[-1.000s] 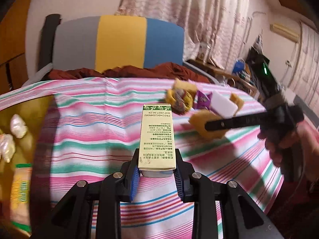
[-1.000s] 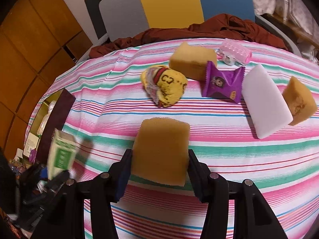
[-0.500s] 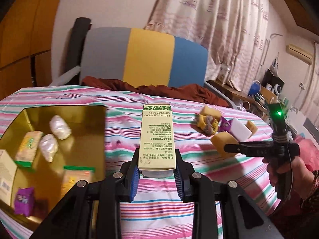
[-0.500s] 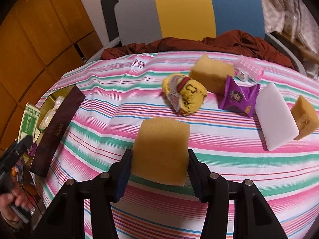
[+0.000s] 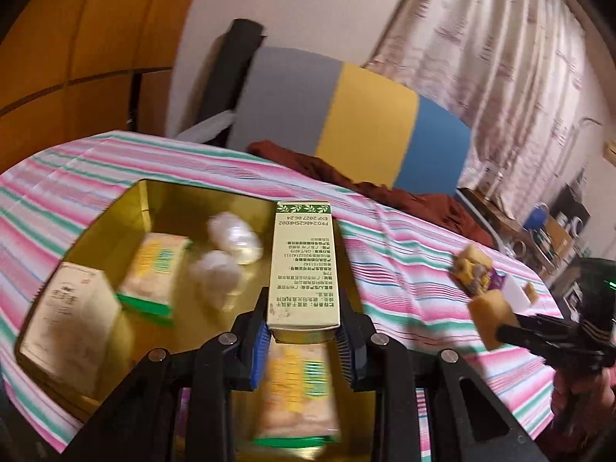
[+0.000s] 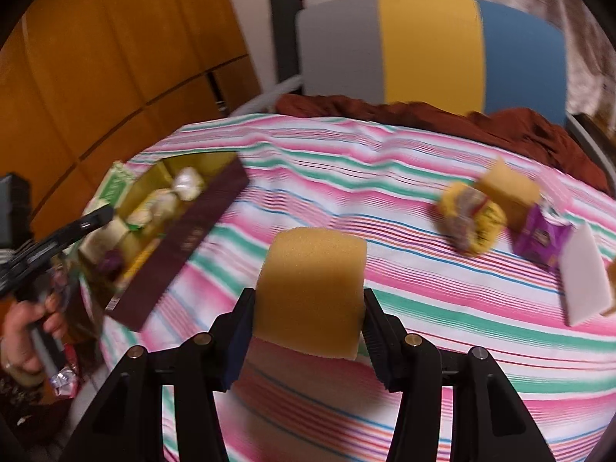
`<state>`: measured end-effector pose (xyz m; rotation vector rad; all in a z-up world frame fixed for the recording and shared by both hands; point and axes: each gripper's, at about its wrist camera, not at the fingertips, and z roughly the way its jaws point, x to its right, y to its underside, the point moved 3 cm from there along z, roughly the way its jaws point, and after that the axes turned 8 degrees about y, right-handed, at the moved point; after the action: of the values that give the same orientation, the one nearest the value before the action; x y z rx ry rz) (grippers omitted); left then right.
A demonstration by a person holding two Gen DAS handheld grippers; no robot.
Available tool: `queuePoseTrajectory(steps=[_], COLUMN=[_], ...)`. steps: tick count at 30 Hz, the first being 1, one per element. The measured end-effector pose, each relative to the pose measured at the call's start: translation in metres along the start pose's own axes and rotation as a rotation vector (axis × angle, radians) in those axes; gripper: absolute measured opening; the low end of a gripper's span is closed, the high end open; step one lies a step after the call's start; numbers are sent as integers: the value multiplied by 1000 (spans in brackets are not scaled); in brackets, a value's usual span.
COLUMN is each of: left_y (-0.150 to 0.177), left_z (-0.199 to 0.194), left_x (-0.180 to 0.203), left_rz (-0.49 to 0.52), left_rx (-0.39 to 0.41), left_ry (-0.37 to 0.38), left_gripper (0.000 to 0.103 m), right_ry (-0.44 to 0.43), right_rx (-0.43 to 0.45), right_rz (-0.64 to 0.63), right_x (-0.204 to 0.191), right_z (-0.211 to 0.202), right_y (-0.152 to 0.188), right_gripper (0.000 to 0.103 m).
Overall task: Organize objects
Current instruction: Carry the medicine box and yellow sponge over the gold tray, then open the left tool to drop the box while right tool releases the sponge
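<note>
My left gripper [image 5: 302,340] is shut on a tall cream box with green print [image 5: 304,265], held over the right side of the gold-lined open box [image 5: 142,200]. Inside that box lie a beige carton [image 5: 69,323], green-and-yellow packets [image 5: 158,269] and white wrapped sweets [image 5: 231,236]. My right gripper [image 6: 308,331] is shut on a yellow sponge [image 6: 312,288] above the striped cloth [image 6: 442,308]. In the right wrist view the gold box [image 6: 181,231] with its dark outer wall sits at the left. The left gripper [image 6: 96,217] hangs over it there.
At the cloth's right side lie a yellow snack bag [image 6: 471,219], a second sponge [image 6: 508,188], a purple packet [image 6: 539,238] and a white block [image 6: 583,273]. A grey, yellow and blue chair back [image 6: 427,46] with brown cloth [image 6: 423,111] stands behind. Orange panels [image 6: 96,57] line the left.
My left gripper has swung left with the cream box, from over bare cloth to over the gold box. The right gripper, still holding the sponge, has shifted left towards that box too.
</note>
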<state>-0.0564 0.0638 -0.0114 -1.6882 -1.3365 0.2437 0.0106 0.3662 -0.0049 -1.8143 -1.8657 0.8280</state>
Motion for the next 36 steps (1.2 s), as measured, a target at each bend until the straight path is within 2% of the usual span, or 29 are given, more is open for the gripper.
queuePoseTrajectory(steps=[9, 13, 17, 20, 22, 25, 29, 36], left_y=[6, 10, 15, 21, 22, 13, -6, -29], left_z=[9, 15, 18, 22, 24, 13, -14, -45], left_x=[-47, -52, -51, -50, -51, -55, -59, -58], left_rz=[-38, -43, -53, -64, -85, -122, -151, -160], left_rx=[-100, -131, -148, -199, -234, -192, -78, 58], left_ry=[-48, -32, 14, 28, 23, 4, -48, -85], left_gripper=[30, 30, 30, 39, 50, 55, 57, 59], right_ry=[-114, -136, -153, -149, -148, -141, -119, -41], right_rx=[32, 26, 25, 33, 35, 35, 33, -6], right_rz=[-61, -66, -58, -64, -62, -56, -59, -87], right_x=[-84, -107, -124, -135, -140, -146, -158, -178], right_z=[-3, 3, 10, 12, 14, 19, 32, 76], right_y=[-14, -18, -25, -32, -37, -46, -59, -74], right_gripper=[53, 53, 53, 53, 54, 54, 54, 54])
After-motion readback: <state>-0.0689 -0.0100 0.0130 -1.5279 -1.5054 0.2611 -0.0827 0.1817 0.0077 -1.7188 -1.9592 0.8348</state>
